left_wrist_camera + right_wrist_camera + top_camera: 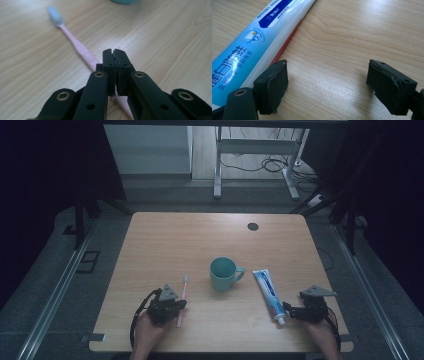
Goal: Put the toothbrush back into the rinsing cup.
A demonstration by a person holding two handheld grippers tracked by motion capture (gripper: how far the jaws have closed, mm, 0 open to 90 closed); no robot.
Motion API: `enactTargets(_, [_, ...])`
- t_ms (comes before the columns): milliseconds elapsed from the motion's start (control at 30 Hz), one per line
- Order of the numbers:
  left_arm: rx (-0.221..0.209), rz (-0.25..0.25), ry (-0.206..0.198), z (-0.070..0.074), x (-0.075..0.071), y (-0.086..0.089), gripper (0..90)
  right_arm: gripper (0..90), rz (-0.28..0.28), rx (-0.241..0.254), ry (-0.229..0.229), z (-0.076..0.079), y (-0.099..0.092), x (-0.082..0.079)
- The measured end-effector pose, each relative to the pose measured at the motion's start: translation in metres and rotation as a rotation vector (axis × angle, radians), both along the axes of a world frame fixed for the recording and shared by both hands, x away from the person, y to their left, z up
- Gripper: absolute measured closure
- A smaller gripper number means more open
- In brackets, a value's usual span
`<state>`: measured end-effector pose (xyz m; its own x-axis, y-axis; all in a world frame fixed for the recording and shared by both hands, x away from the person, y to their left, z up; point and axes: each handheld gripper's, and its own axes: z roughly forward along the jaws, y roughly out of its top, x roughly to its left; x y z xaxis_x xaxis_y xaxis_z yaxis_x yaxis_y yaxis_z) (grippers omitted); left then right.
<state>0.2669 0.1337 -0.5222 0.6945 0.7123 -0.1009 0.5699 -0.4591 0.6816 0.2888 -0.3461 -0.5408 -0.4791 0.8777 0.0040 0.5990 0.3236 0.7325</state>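
High view: the left gripper (176,304) sits at the near edge of the wooden counter (165,240), over the handle end of a pink toothbrush (182,296) that lies flat with its bristle head pointing away, left of a teal mug (224,273). In the left gripper view its jaws are pressed together with nothing seen between them, the toothbrush handle passing beneath. The right gripper (327,85) has its jaws wide apart and empty over bare wood, one jaw just beside a toothpaste tube (254,37) lying flat right of the mug.
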Motion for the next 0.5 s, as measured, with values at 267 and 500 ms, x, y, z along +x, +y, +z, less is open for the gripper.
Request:
enactTargets(267, [0.043,-0.006,0.025,-0.004,0.000,-0.003,87.4,17.1,0.002,0.000,0.000,0.000,0.000,0.000])
enactTargets(500, [0.070,0.020,0.025,-0.003,0.001,0.008,86.6,17.0,0.002,0.000,0.001,0.000,0.000,0.000])
